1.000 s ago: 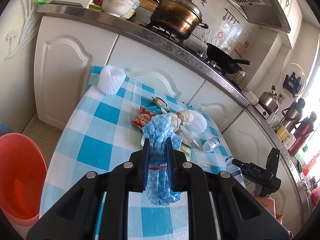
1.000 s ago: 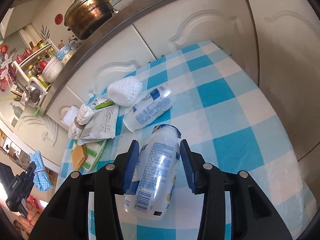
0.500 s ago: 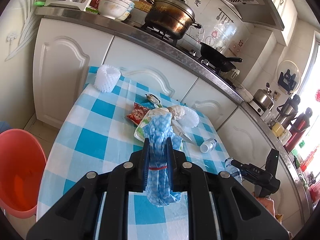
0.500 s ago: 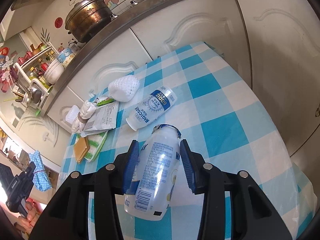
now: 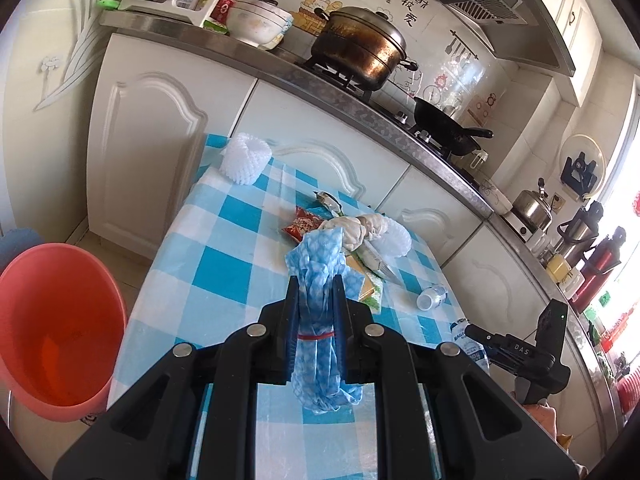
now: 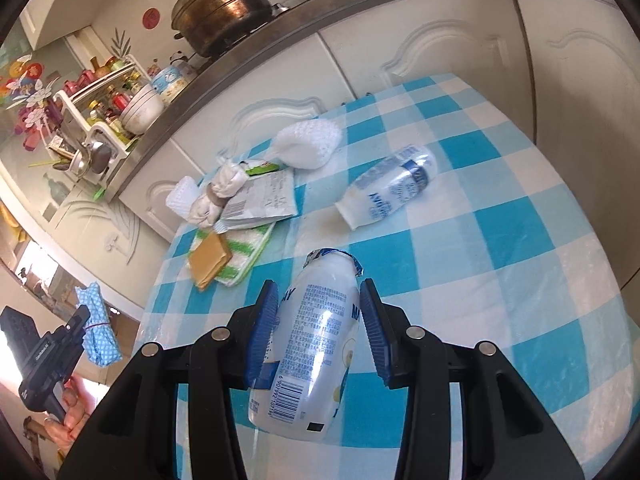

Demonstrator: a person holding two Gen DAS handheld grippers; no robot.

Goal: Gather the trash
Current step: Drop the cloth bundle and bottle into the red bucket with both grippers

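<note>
both grippers are squeezed shut on something. left gripper [image 5: 316,304] pinches a blue cloth bundle [image 5: 320,280] with white dots, tied with a red rubber band [image 5: 316,335]. the cloth sticks out in front of the black fingers and hangs down behind them too. right gripper [image 6: 320,328] clamps a clear plastic bottle [image 6: 312,360] between its blue pads [image 6: 262,332]. the bottle has tiny writing and a bar code on it, and its open top points away toward the table.

under both grippers is a table [image 6: 520,248] with a blue and white check cover. a second bottle [image 6: 388,192] lies on its side a little farther out. next to it is a pile of trash: a white foam net [image 6: 308,144], a flat paper packet [image 6: 264,200], a twisted white cloth [image 6: 216,196], a green striped rag [image 6: 240,256] with a tan square [image 6: 208,260] on top, and a red snack wrapper [image 5: 302,226]. another foam net [image 5: 244,158] sits alone at the far corner.

an orange bin [image 5: 56,328] stands on the floor beside the table, on the left. behind the table are white cupboards [image 5: 148,152]. on the counter above them sit a big brown pot [image 5: 360,46] and a black pan [image 5: 448,130].
</note>
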